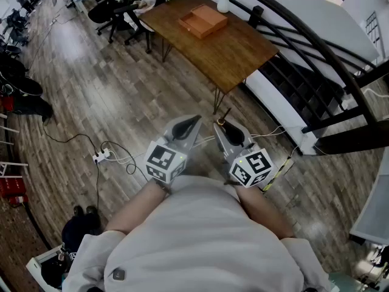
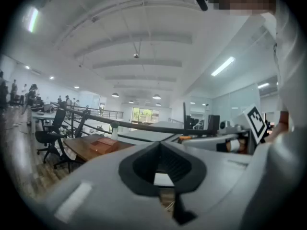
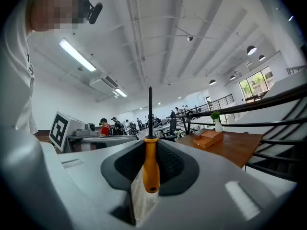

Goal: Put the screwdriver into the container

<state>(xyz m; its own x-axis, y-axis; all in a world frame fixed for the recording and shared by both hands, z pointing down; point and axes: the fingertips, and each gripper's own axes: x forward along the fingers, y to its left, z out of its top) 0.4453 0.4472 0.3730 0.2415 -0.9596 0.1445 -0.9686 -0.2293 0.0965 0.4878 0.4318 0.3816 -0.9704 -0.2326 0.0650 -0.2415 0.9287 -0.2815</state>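
Observation:
My right gripper (image 1: 222, 128) is shut on a screwdriver (image 1: 223, 120) with an orange handle (image 3: 150, 164); its black shaft (image 3: 149, 111) points up and away from me. My left gripper (image 1: 186, 128) is beside it, shut with nothing in it, and the left gripper view shows the black pads (image 2: 144, 169) together. Both grippers are held close to the person's torso above the wooden floor. The container, a shallow wooden tray (image 1: 203, 20), lies far ahead on a brown table (image 1: 240, 50). The tray (image 3: 208, 138) sits right of the shaft, and the tray (image 2: 103, 145) also appears in the left gripper view.
A white vase with a plant (image 1: 223, 0) stands at the table's far edge. A dark curved railing (image 1: 316, 41) runs along the right. A power strip (image 1: 100, 157) and cables lie on the floor to the left. Office chairs (image 1: 115, 8) stand beyond the table's left end.

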